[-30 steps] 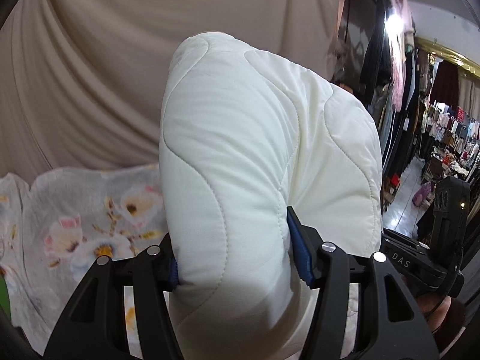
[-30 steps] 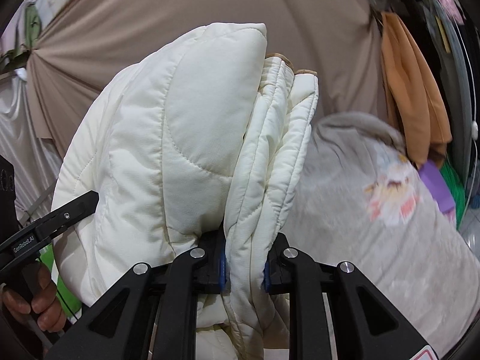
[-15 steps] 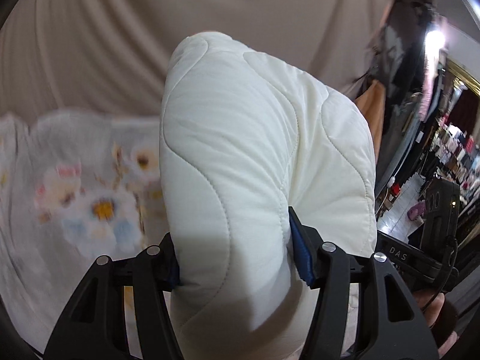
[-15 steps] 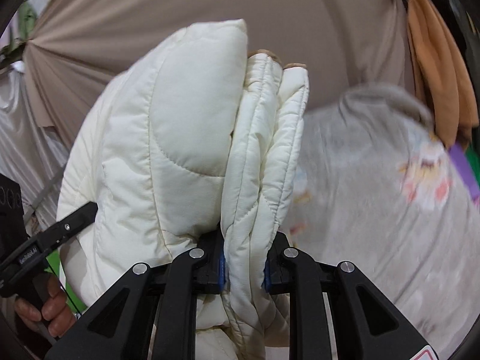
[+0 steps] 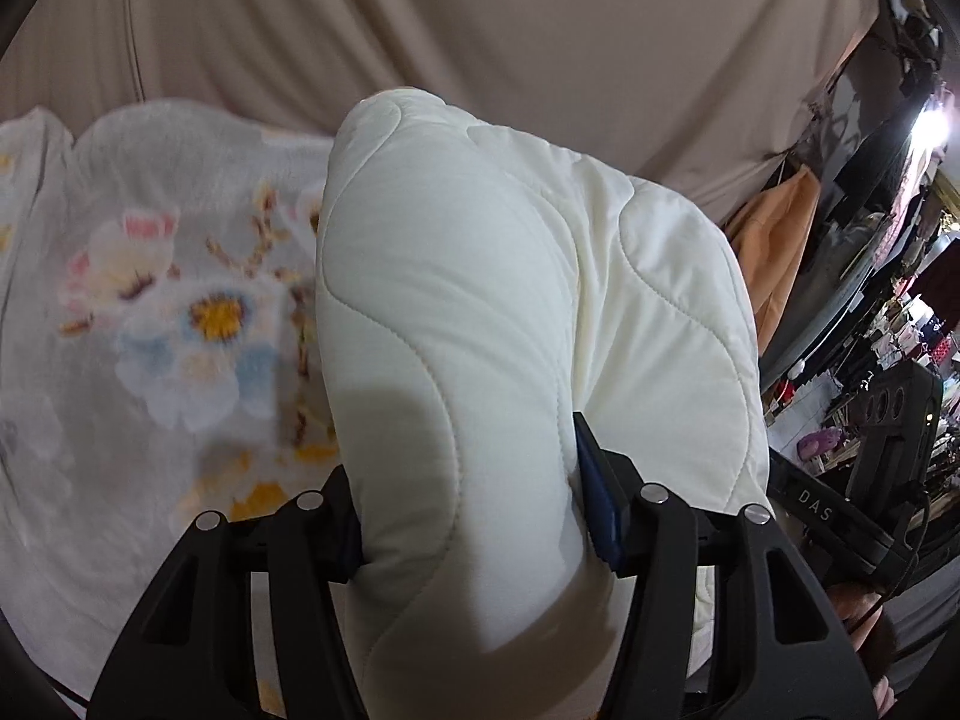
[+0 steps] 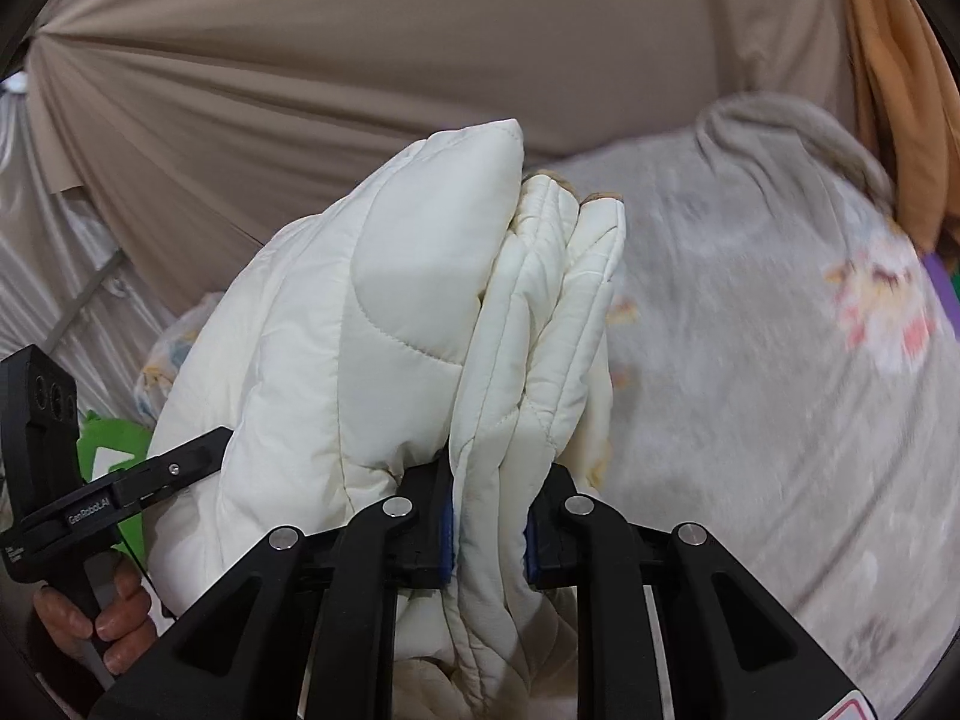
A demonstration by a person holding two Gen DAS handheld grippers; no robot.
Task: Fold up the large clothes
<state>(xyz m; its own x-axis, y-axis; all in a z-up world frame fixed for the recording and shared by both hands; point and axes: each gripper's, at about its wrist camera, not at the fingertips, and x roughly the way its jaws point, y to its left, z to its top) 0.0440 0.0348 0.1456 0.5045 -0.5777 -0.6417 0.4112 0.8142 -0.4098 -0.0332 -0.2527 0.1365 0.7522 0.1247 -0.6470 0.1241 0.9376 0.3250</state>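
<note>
Beige draped cloth [image 5: 480, 48] fills the background in both wrist views, and below it lies a grey fleece blanket [image 5: 120, 420] with a printed flower pattern, covering the work surface. At the right side of the left wrist view hang an orange garment [image 5: 774, 258] and dark clothes in a shop-like room.

The left gripper [image 5: 468, 516] is closed on a thick fold of the white quilted jacket [image 5: 510, 330]; its blue pads press the padding from both sides, and the jacket rises above the fingers and hides most of the blanket behind it. The right gripper [image 6: 486, 522] is also clamped on the same white quilted jacket [image 6: 420, 312], holding several stacked layers of the edge between its blue pads. The jacket is held up in the air between the two tools, above the blanket.

In the right wrist view, the person's left hand [image 6: 114, 618] grips the handle of the other tool at the lower left, beside something green [image 6: 114, 438].
</note>
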